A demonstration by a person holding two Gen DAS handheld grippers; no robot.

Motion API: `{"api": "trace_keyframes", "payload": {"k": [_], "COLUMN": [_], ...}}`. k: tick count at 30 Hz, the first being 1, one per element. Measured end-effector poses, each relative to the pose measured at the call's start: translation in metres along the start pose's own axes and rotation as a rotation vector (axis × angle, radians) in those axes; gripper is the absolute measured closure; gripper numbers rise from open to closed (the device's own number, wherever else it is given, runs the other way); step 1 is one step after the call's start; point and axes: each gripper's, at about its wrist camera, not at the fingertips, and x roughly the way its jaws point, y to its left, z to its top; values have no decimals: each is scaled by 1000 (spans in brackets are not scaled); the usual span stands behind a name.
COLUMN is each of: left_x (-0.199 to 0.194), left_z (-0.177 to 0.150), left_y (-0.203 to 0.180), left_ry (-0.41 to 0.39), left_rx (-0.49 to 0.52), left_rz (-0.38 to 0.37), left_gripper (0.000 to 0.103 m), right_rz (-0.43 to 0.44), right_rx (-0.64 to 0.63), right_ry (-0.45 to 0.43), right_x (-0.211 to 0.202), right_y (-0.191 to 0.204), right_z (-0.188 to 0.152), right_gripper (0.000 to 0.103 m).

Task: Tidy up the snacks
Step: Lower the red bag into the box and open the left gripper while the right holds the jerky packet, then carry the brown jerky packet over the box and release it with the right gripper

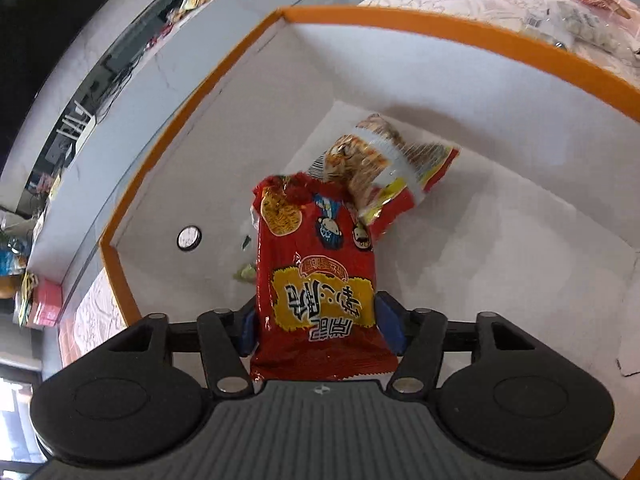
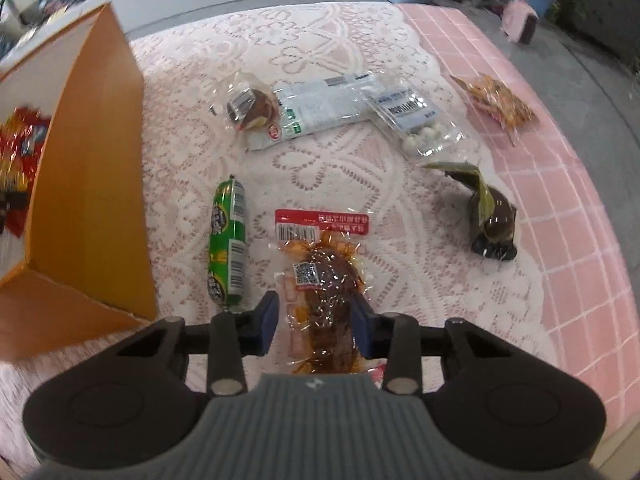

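Observation:
My left gripper (image 1: 316, 320) is shut on a red noodle snack packet (image 1: 316, 264) and holds it inside the orange box (image 1: 400, 20), above its white floor. Another red and clear snack packet (image 1: 392, 164) lies on the box floor just beyond. My right gripper (image 2: 316, 320) stands over the lace tablecloth, its jaws around a clear packet of brown braised meat (image 2: 328, 276) with a red label; the blue pads (image 2: 266, 320) sit close to its sides. The box's orange wall (image 2: 88, 184) is to the left of it.
On the tablecloth (image 2: 320, 176) lie a green sausage stick (image 2: 226, 240), a chocolate pastry packet (image 2: 250, 108), a white and green packet (image 2: 320, 108), a bag of white balls (image 2: 416, 124), an orange snack bag (image 2: 496, 104) and a dark wrapped snack (image 2: 488, 216).

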Motion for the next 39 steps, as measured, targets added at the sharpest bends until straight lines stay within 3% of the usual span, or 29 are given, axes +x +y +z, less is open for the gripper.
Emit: {"api": "trace_keyframes", "payload": {"k": [3,5,14,26,32,39], "left_x": [-6,-11,-50,-86,-100,-103], "left_z": [-2,-3,-6,-48,-75,-99], "left_y": [5,10,29,55,68,83], "left_ry": [-33,-57,-198,-285,-316,-304], "left_rx": [-38,-67,-235,-547,-661,-789], "left_rz": [-13,-18,-96,-114,-103,-191], "left_gripper": [16,14,13,13,13,23], "right_rz": [-35,-38,-14,33,42,82], "right_rx": [-45,-41,4,-14,1,-25], "right_ry": [5,8,64,44,26,-88], "right_x": [2,3,21,17,4,-50], "right_y": [5,3,-10,-9,-10,-1], "right_z": [0,1,3,0,-2,10], "right_gripper": [59,45,34,60,60,60]}}
